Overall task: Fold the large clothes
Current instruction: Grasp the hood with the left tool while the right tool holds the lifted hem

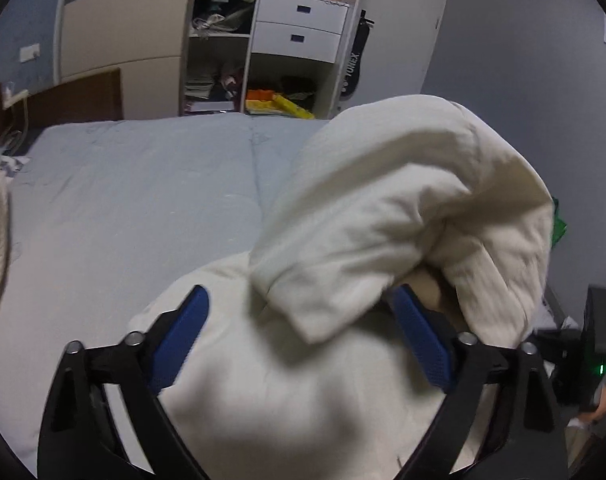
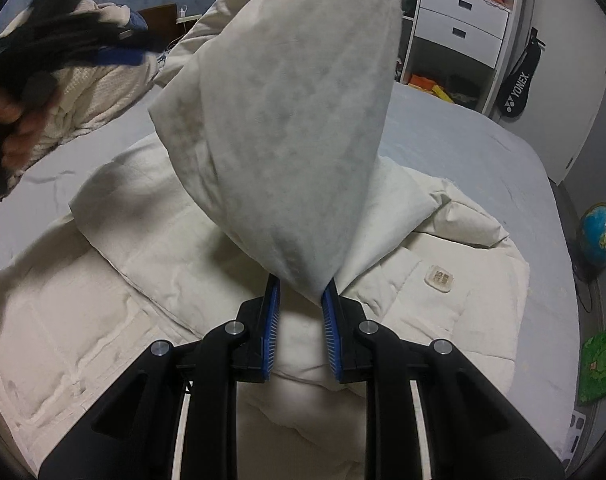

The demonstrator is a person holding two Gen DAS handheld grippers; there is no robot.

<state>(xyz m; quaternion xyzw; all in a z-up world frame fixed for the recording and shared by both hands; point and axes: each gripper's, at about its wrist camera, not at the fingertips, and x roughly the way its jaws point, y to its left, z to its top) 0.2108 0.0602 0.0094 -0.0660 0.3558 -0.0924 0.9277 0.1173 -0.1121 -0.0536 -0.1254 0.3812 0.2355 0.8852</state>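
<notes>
A cream padded jacket (image 2: 143, 280) lies spread on the bed, a small clear label (image 2: 440, 279) on its chest. My right gripper (image 2: 302, 283) is shut on a sleeve (image 2: 295, 120), which rises as a tall cone in front of the camera. In the left wrist view the same sleeve (image 1: 383, 200) arches over the jacket body (image 1: 283, 392) and its loose end droops between the blue pads. My left gripper (image 1: 299, 292) stands wide open there, its pads clear of the cloth. It also shows blurred at the upper left of the right wrist view, where the left gripper (image 2: 115, 54) is held by a hand (image 2: 15, 136).
The bed (image 1: 123, 200) has a pale blue sheet and a brown headboard (image 1: 75, 96). An open wardrobe with white drawers (image 1: 299, 24) and a black racket bag (image 1: 353, 68) stand behind. A knitted cream cloth (image 2: 95, 80) lies at the left. A globe (image 2: 601, 232) and a green mat (image 2: 601, 364) are on the floor.
</notes>
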